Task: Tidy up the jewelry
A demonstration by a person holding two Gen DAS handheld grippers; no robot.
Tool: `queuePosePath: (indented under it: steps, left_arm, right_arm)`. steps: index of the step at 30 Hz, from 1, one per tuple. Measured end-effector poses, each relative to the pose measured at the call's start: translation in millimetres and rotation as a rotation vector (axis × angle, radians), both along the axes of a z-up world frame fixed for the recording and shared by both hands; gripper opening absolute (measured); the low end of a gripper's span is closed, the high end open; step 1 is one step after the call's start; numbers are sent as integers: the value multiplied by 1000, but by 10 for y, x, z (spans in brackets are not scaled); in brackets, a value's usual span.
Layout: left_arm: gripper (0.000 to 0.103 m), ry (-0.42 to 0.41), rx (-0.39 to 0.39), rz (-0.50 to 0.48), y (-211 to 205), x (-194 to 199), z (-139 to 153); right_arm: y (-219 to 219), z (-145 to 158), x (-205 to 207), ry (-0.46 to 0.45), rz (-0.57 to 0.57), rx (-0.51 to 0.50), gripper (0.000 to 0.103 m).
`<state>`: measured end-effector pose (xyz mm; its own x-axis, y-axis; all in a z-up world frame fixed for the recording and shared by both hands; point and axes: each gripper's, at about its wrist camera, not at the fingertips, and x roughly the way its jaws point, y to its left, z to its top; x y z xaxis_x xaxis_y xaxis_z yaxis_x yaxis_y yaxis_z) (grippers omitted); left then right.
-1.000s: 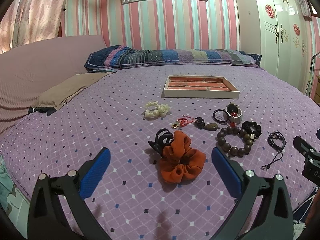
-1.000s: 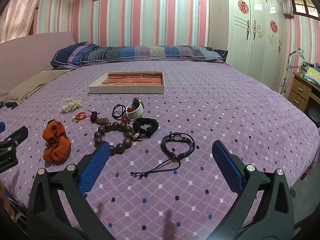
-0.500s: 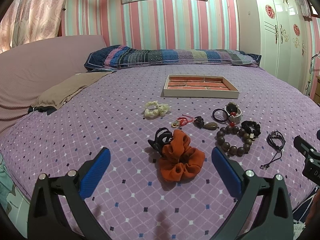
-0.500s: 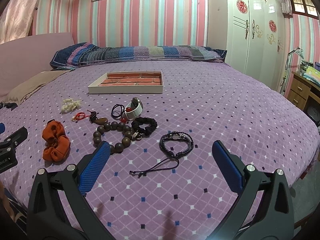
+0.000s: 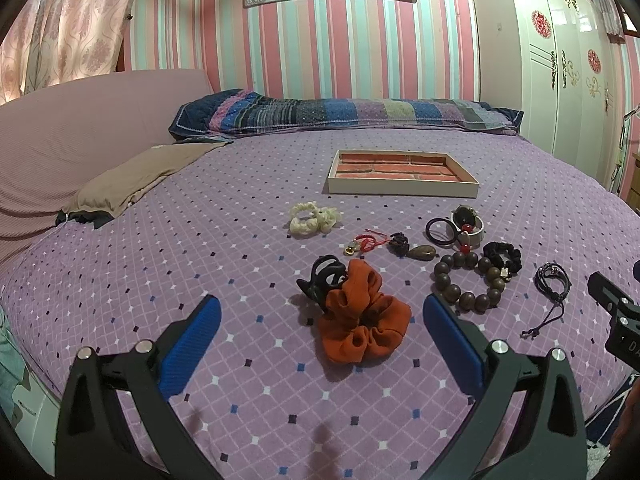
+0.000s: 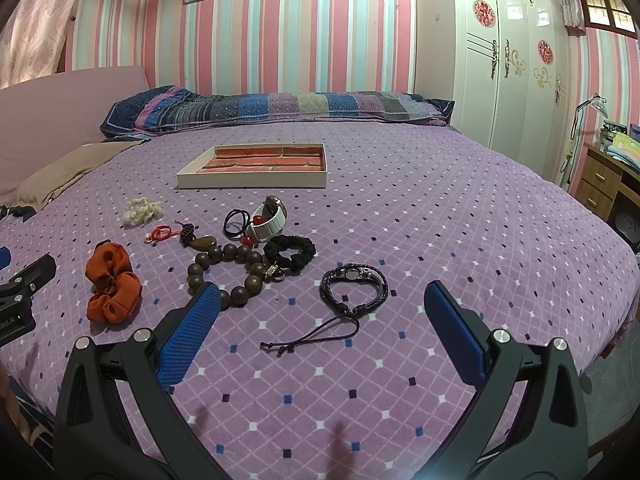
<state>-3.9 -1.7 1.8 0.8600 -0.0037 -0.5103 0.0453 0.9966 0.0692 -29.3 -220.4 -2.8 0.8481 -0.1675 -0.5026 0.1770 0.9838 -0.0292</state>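
Jewelry lies scattered on a purple bedspread (image 5: pixel 200 240). My left gripper (image 5: pixel 320 312) hangs open above an orange scrunchie (image 5: pixel 362 320) with a black hair claw (image 5: pixel 322 280) beside it. My right gripper (image 6: pixel 320 304) is open too, just short of a black braided bracelet (image 6: pixel 354 284) with a loose cord. A brown bead bracelet (image 6: pixel 228 268), black scrunchie (image 6: pixel 290 250), white watch (image 6: pixel 270 220), red cord charm (image 6: pixel 160 234) and cream scrunchie (image 6: pixel 140 210) lie further out. Behind them sits an empty tray (image 6: pixel 256 178) with a brick-patterned floor.
A long striped pillow (image 5: pixel 344 114) lies along the headboard wall. A tan cloth (image 5: pixel 136 176) is on the bed's left side. A white wardrobe (image 6: pixel 512 72) and a wooden desk (image 6: pixel 608 184) stand to the right.
Both grippers have crept slightly forward toward the jewelry; nothing on the bed has moved and both stay open.
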Motion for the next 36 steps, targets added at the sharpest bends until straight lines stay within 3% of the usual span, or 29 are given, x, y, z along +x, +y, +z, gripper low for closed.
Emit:
queuePosePath:
  steps: [36]
  left_arm:
    - [99, 38, -8, -4, 14, 108, -92]
  right_arm:
    - [-22, -59, 105, 16, 1, 2, 99]
